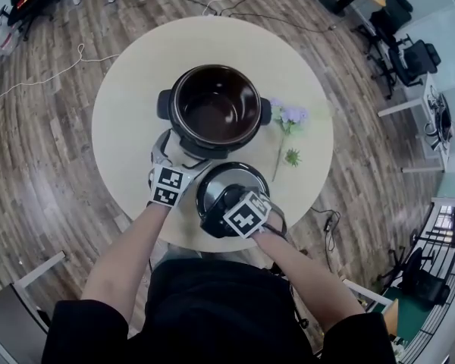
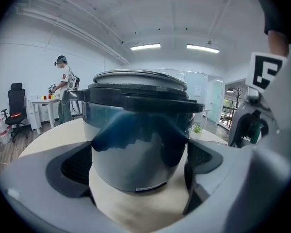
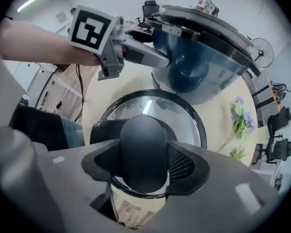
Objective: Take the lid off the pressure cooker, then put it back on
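A round, pale table (image 1: 129, 127) stands on a floor of dark wood planks (image 1: 53, 150), where thin cables (image 1: 30, 82) trail from the upper left. Black office chairs (image 1: 417, 55) are grouped at the upper right.

The pressure cooker (image 1: 252, 89) sits open near the table's middle, its dark inner wall bare. Just to its right lies a sprig of purple flowers (image 1: 288, 123).

The lid (image 1: 216, 180) is off the cooker and over the near part of the table, close to the edge. Whether it rests on the top cannot be told.

The right gripper (image 3: 141, 154) points down at the lid. Its jaws are part way closed, and both pads press the black knob (image 3: 143, 140) at the lid's centre.

The left gripper (image 2: 138, 169) faces the cooker's near-left side. Its jaws stand apart, with the shiny wall right in front of them. Whether the pads touch the wall cannot be made out.

The left gripper view shows a white room with long ceiling lights (image 2: 145, 46). A person (image 2: 64, 93) stands at a white desk (image 2: 41, 103), with a black chair (image 2: 15, 106) beside it.
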`<action>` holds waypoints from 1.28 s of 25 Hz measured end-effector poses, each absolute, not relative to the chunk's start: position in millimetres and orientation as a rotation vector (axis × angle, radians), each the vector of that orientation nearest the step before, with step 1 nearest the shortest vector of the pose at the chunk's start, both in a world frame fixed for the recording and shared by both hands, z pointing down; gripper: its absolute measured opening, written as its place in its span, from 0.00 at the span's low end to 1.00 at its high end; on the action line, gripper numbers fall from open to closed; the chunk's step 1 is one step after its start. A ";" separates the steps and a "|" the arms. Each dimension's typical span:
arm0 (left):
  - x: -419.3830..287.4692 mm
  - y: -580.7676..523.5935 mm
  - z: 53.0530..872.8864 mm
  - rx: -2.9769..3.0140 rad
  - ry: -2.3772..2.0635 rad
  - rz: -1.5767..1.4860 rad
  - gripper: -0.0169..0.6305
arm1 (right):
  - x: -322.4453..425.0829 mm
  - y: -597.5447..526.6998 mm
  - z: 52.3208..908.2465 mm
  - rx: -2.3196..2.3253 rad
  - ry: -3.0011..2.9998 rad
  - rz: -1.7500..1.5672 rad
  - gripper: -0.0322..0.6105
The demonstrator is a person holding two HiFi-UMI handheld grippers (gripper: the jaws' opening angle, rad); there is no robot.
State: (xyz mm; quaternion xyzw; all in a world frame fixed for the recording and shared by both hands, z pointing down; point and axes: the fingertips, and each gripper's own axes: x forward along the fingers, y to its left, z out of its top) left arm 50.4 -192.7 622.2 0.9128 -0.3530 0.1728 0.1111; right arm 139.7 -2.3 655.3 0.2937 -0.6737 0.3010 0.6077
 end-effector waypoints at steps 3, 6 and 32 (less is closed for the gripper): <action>51.3 -192.4 623.1 2.681 -1.036 0.506 0.94 | 139.0 -3.4 676.9 0.697 -1.536 0.713 0.50; 51.2 -190.1 624.4 2.680 -1.037 0.510 0.94 | 142.7 0.7 692.0 0.711 -1.523 0.771 0.50; 51.4 -191.9 622.9 2.678 -1.037 0.515 0.94 | 192.1 -4.4 554.2 0.646 -1.609 0.877 0.50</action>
